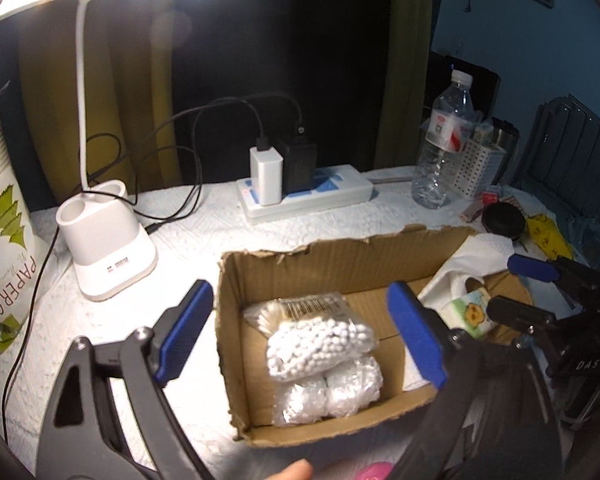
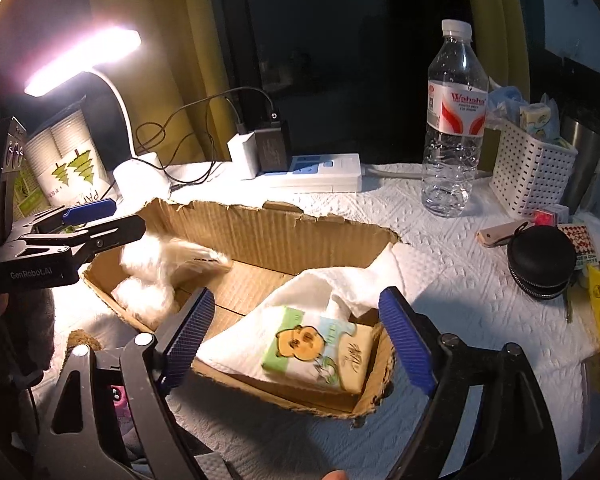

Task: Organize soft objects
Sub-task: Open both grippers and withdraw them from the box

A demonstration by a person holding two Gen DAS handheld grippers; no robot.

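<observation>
Torn cardboard box (image 1: 300,264): cotton-ball bags (image 1: 320,344) at left end, tissue pack (image 2: 320,352) on paper towel (image 2: 340,284) at right. Left gripper (image 1: 300,336), right gripper (image 2: 296,336): fingers spread, nothing held.

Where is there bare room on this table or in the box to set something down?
Bare box floor lies between the cotton bags and the tissue pack. Free tablecloth sits between the cardboard box, water bottle and black round case. The right edge by the white basket is crowded.
</observation>
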